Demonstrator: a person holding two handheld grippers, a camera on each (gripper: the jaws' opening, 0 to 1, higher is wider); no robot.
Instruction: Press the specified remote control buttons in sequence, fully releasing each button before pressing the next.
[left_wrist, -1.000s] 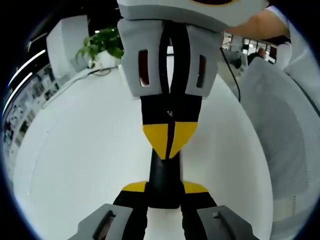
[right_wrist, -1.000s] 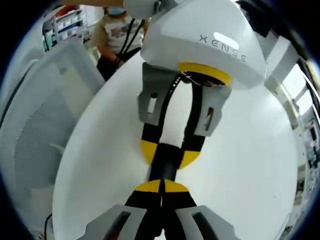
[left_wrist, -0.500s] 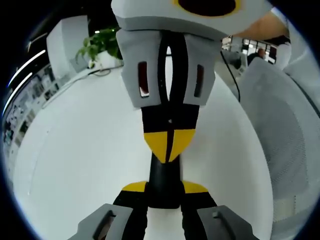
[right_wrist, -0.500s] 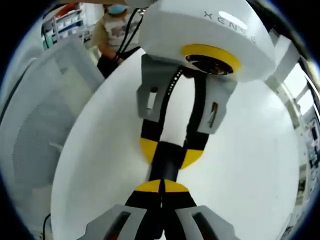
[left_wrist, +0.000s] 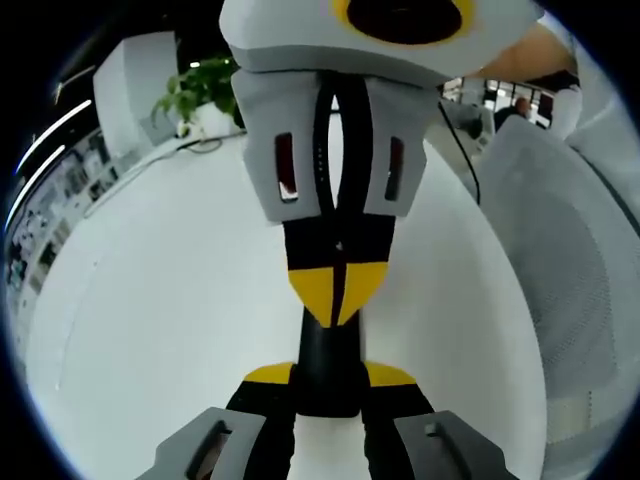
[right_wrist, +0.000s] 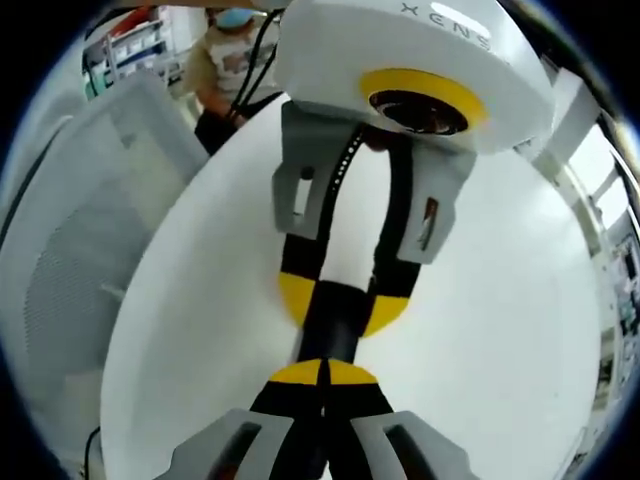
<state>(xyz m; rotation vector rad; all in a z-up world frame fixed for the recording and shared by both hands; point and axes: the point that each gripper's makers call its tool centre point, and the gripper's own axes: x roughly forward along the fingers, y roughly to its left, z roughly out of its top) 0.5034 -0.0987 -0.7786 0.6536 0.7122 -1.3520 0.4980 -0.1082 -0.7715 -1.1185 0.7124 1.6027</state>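
Observation:
A slim black remote (left_wrist: 330, 345) lies lengthwise between the yellow-tipped jaws of my left gripper (left_wrist: 330, 376), which is shut on its sides. My right gripper (left_wrist: 338, 300) comes down from the top of the left gripper view, jaws shut, with its yellow tips resting on the remote's upper face. In the right gripper view my right gripper (right_wrist: 322, 373) stands shut at the bottom, tips against the remote (right_wrist: 330, 340). Facing it, the left gripper (right_wrist: 340, 306) clamps the remote. The buttons are hidden under the jaws.
A white round table (left_wrist: 150, 300) lies under both grippers. A potted green plant (left_wrist: 200, 90) stands at its far edge. A grey mesh chair (left_wrist: 570, 260) is beside the table, also seen as the chair (right_wrist: 70, 230). A person (right_wrist: 225, 60) stands beyond the table.
The right gripper's body has tilted slightly over the remote and its tips have slid a little nearer the left jaws. The left gripper still holds the remote.

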